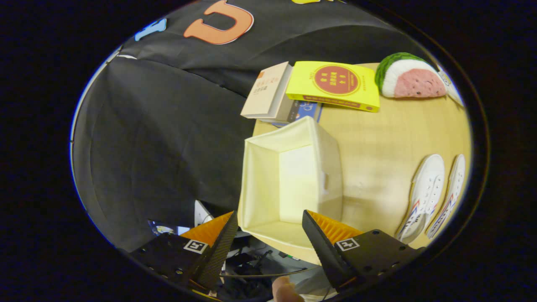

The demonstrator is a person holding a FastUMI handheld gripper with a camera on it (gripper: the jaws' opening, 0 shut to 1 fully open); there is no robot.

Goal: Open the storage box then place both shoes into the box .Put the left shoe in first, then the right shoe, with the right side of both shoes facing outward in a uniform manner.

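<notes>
My claw [268, 228] is spread wide and holds nothing; I see its two fingers [222, 243] apart, with the near rim of the storage box showing in the gap between them. The storage box [289, 180] sits just ahead of the fingertips, a pale fabric bin with its top open and nothing inside that I can make out. It stands at the edge of the light wooden worktop [377, 142], close to the black cloth wall [159, 138] that hangs beside it.

Beyond the box I see a small stack of books [272, 94] and, just beside them, a yellow book [335, 84] with a red round mark on its cover. Further along the far side of the worktop lies a plush watermelon slice [409, 77].

Well apart from the box, across bare wood, the two white shoes [432, 197] lie side by side, nearly touching, soles down, each with coloured stripes on its side.

Below the fingers, off the worktop's edge, I see a tangle of cables [251, 262] and a fingertip [285, 289] of a person.
</notes>
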